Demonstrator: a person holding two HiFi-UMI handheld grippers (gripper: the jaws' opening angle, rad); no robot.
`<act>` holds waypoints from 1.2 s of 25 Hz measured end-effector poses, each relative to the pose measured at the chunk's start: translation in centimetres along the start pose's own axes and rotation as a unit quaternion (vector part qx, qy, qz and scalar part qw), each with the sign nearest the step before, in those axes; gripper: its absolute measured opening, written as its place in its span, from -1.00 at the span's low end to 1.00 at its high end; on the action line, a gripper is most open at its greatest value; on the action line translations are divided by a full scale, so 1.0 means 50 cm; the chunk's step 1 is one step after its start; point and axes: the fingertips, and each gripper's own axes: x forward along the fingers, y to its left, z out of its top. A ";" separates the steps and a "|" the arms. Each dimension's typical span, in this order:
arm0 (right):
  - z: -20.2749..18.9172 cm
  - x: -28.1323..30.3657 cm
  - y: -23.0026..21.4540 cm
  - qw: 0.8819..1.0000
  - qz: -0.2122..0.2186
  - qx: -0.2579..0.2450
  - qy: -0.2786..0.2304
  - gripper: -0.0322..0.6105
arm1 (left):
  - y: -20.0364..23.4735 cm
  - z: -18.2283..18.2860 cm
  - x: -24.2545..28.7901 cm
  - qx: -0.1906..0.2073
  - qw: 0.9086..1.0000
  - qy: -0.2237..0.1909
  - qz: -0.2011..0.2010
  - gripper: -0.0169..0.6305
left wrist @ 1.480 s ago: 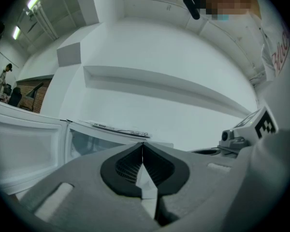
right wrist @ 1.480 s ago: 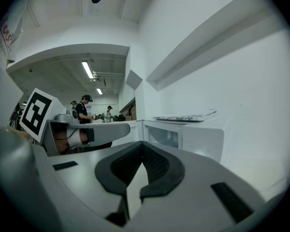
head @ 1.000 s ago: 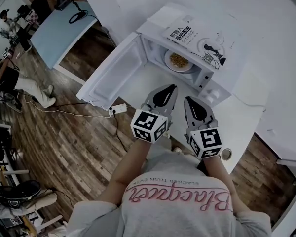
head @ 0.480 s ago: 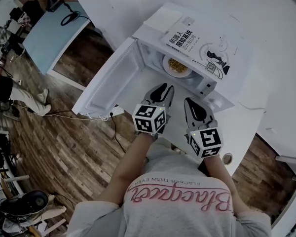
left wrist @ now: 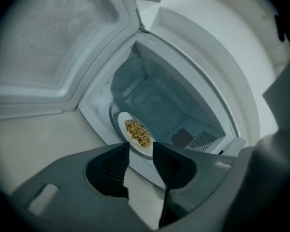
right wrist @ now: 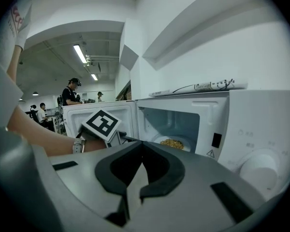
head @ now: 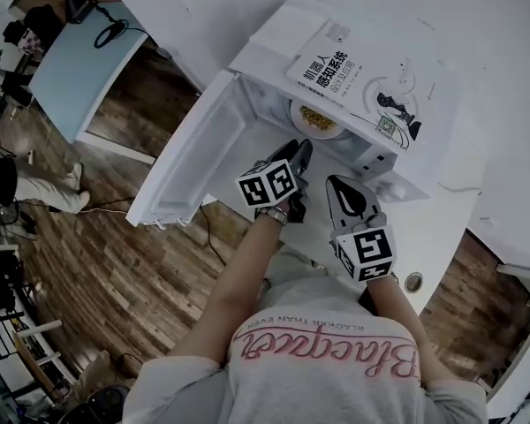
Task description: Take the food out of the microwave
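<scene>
A white plate of yellow food (head: 316, 119) sits inside the open white microwave (head: 274, 42). My left gripper (head: 299, 153) points into the oven's mouth, just short of the plate. Its jaws are opening and nothing is between them. In the left gripper view the gap of the left gripper (left wrist: 141, 147) frames the near edge of the plate of food (left wrist: 137, 133). My right gripper (head: 340, 184) hangs shut and empty a little behind, in front of the control panel. In the right gripper view the right gripper (right wrist: 142, 144) faces the plate of food (right wrist: 171, 143), with the left gripper's marker cube (right wrist: 102, 123) at left.
The microwave door (head: 190, 162) swings wide to the left. A book (head: 358, 78) lies on top of the oven. The control dial (right wrist: 253, 170) is right of the opening. The white counter (head: 437, 228) runs on to the right. People (right wrist: 70, 93) stand far off.
My left gripper has rolled, dropped and moved forward to the microwave's opening, and its jaws have parted. The right gripper has edged forward a little and stays shut.
</scene>
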 end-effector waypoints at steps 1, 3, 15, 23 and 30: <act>-0.001 0.004 -0.001 1.000 0.000 0.001 0.002 -0.87 | 0.008 -0.001 0.009 -0.019 1.000 0.003 0.002 -0.53; -0.003 0.012 -0.004 1.000 -0.002 0.003 0.005 -0.87 | 0.019 -0.001 0.026 -0.044 0.999 0.012 0.002 -0.50; -0.024 0.037 -0.038 0.999 -0.020 0.017 0.024 -0.87 | 0.074 0.001 0.088 -0.132 0.989 0.028 0.058 -0.46; -0.029 0.035 -0.034 0.999 -0.018 0.015 0.030 -0.87 | 0.087 0.001 0.080 -0.190 0.979 0.018 0.067 -0.46; -0.027 0.026 -0.024 0.999 -0.014 0.007 0.028 -0.87 | 0.070 0.004 0.066 -0.210 0.978 -0.007 0.013 -0.81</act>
